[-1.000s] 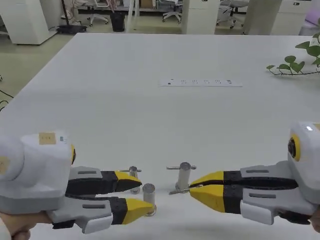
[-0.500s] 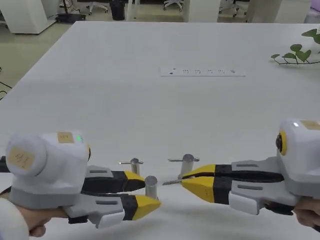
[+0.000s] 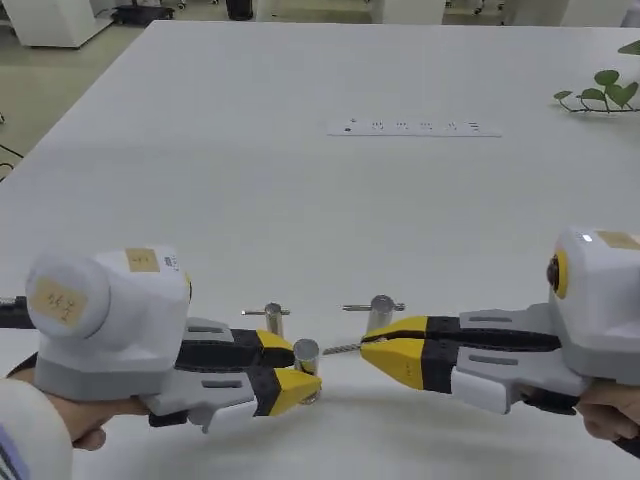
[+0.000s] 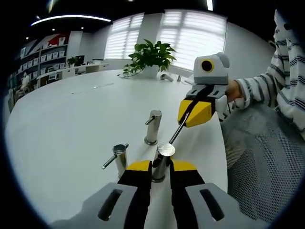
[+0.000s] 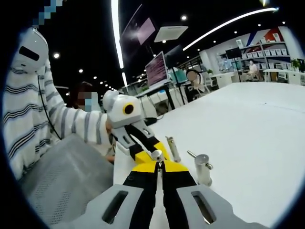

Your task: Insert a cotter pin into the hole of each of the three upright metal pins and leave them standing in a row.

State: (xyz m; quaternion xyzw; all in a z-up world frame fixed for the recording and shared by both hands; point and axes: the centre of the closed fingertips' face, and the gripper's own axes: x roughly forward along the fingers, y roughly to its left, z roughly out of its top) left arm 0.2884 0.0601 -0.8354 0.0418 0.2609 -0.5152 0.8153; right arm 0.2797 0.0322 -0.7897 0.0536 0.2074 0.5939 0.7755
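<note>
Three upright metal pins stand near the table's front edge. The left pin [image 3: 273, 318] [image 4: 119, 158] and the right pin [image 3: 381, 311] [image 4: 153, 127] each carry a cotter pin through the top. My left gripper [image 3: 304, 370] [image 4: 161, 165] is shut on the front pin [image 3: 306, 353] [image 4: 162, 160]. My right gripper [image 3: 365, 350] [image 5: 159, 164] is shut on a thin cotter pin [image 3: 341, 349] [image 4: 179, 129]. The cotter pin's free end reaches the top of the front pin [image 5: 156, 154]; whether it has entered the hole I cannot tell.
A white power strip [image 3: 414, 127] lies flat at mid-table. A green plant [image 3: 603, 90] sits at the far right edge. The white tabletop [image 3: 250, 190] stretches wide beyond the pins. A person in a striped sleeve [image 4: 267, 90] holds the grippers.
My left gripper has shut onto the front pin. My right gripper has moved left, bringing the cotter pin's tip from beside the right pin to the front pin's top.
</note>
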